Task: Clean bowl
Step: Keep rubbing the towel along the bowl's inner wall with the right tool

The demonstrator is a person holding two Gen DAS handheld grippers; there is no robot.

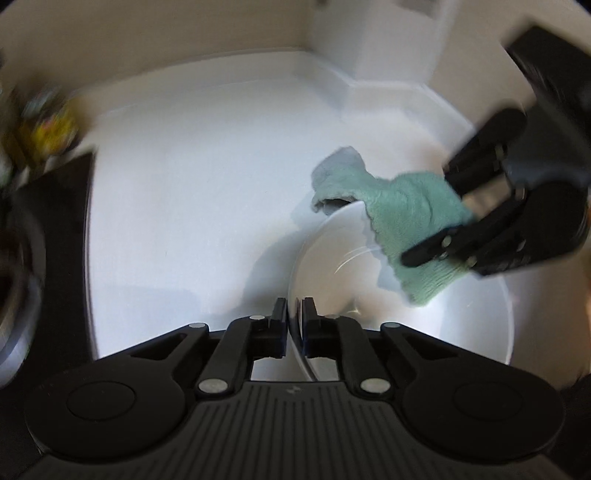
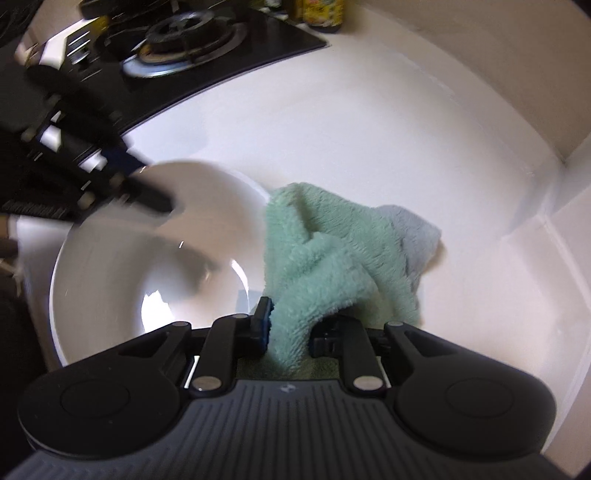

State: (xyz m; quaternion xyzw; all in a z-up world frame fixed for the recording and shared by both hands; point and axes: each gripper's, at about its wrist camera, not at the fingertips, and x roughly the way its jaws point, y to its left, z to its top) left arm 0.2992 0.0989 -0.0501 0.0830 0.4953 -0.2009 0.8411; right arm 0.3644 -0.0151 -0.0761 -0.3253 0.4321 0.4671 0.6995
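Note:
A white bowl [image 1: 332, 266] stands on the white counter, and my left gripper [image 1: 294, 314] is shut on its near rim, one finger inside and one outside. In the right wrist view the same bowl [image 2: 122, 266] lies left of centre, with the left gripper [image 2: 147, 192] blurred at its far-left rim. My right gripper [image 2: 286, 325] is shut on a green fluffy cloth [image 2: 332, 258], which bunches up ahead of the fingers and drapes over the bowl's right rim. In the left wrist view the right gripper [image 1: 443, 229] comes in from the right, pinching the cloth [image 1: 406, 225] over the bowl's far edge.
A black gas hob [image 2: 184, 37] with a burner sits at the back left, beside bottles with yellow labels [image 2: 321, 11]. A beige wall [image 2: 480, 55] and a white corner ledge [image 1: 369, 48] bound the white counter [image 1: 184, 203].

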